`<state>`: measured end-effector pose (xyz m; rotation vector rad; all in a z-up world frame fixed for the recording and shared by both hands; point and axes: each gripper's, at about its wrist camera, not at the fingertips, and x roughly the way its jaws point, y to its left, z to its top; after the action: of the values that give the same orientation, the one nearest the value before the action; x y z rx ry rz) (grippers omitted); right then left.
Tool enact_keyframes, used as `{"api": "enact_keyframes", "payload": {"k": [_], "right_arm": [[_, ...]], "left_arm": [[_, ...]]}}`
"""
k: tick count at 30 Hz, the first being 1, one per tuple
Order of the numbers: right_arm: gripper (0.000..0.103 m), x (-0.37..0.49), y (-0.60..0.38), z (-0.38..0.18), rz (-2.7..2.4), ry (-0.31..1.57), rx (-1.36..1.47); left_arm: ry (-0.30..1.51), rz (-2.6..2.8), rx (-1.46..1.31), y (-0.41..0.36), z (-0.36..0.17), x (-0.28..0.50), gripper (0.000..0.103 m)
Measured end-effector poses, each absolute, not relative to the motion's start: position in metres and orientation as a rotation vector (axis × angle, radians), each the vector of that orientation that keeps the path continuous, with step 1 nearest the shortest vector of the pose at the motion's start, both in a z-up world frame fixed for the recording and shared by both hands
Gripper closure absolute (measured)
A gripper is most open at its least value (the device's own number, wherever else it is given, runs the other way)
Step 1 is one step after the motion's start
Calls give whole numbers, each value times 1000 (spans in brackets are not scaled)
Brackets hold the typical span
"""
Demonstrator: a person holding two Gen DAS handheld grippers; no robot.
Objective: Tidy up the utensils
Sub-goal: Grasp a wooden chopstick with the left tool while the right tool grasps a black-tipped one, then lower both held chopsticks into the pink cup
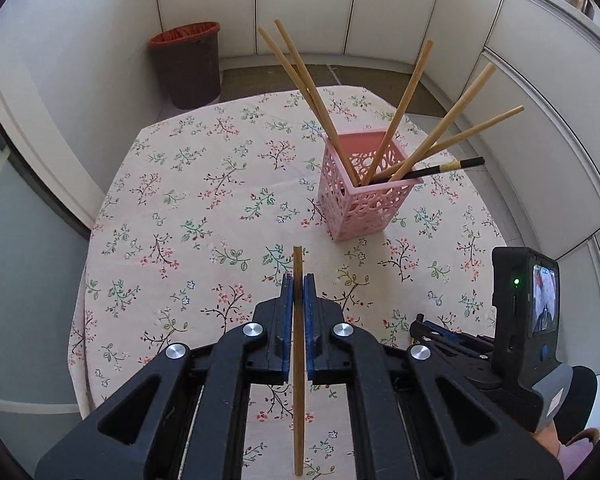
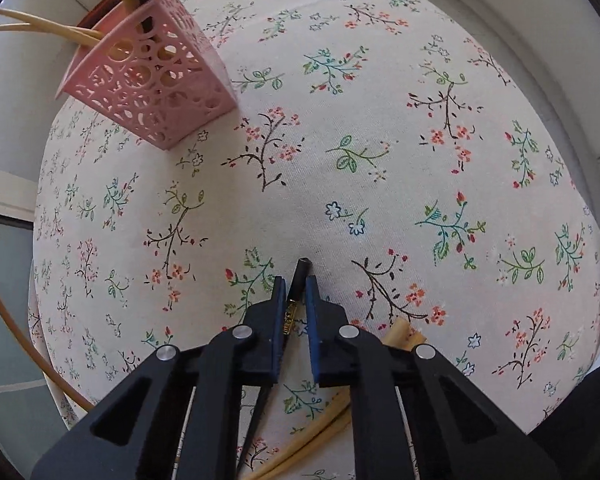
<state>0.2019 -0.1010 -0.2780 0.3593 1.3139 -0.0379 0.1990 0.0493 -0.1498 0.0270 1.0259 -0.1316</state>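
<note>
My left gripper (image 1: 298,280) is shut on a light wooden chopstick (image 1: 298,360) that runs straight back between the blue pads, above the floral tablecloth (image 1: 188,200). Ahead and to the right stands a pink lattice holder (image 1: 356,208) with several wooden chopsticks (image 1: 396,116) and one black chopstick (image 1: 448,168) leaning out of it. In the right wrist view my right gripper (image 2: 296,282) is shut on a black chopstick (image 2: 302,267) with a gold band, low over the cloth. The pink holder (image 2: 148,92) is at the upper left there.
Loose wooden chopsticks (image 2: 324,436) lie on the cloth under the right gripper, with another pale end (image 2: 404,336) beside its right finger. A dark bin with a red liner (image 1: 188,64) stands on the floor beyond the table. White cabinets ring the room.
</note>
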Motion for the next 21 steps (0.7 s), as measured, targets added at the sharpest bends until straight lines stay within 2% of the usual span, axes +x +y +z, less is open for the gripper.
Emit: {"api": "enact_keyframes", "payload": {"k": [7, 21], "right_arm": [[96, 161, -100, -203, 71, 1057, 231], [96, 114, -138, -56, 172, 732, 146]], "left_arm": [[862, -130, 41, 48, -107, 156, 99], [627, -129, -4, 27, -22, 127, 99]]}}
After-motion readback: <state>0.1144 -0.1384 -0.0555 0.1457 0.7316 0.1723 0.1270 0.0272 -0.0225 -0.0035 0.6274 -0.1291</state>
